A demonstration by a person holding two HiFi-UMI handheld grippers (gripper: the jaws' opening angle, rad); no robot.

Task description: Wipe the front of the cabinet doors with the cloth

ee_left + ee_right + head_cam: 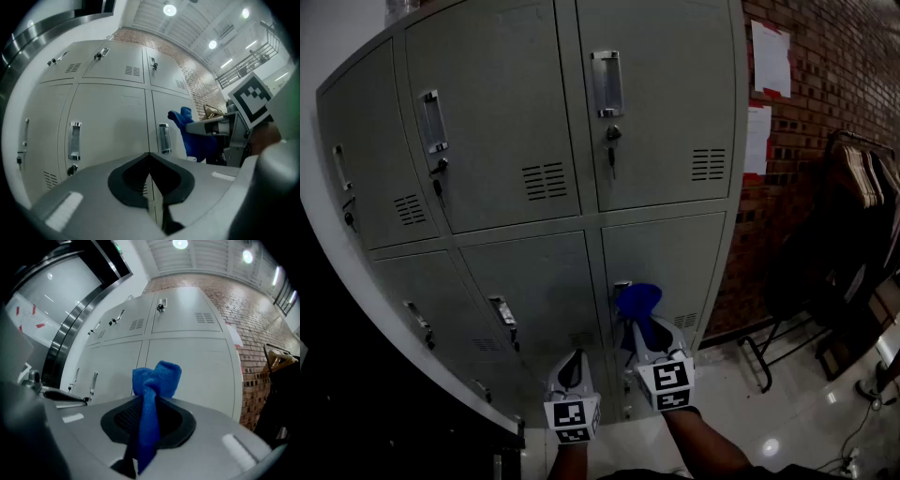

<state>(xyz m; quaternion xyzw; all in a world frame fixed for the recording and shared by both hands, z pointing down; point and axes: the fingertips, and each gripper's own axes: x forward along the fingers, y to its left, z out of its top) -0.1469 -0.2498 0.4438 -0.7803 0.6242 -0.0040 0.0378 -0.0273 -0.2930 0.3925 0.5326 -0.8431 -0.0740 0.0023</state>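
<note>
Cloth (pixel 151 394) between right jaws

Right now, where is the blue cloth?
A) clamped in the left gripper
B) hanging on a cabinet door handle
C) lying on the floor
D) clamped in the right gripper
D: the right gripper view shows the blue cloth pinched in the right gripper, while the left gripper is shut on nothing.

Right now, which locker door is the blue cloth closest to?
The bottom-row door nearest the brick wall. The blue cloth, pinched in the right gripper, sits in front of it; the other doors lie left or above.
</note>
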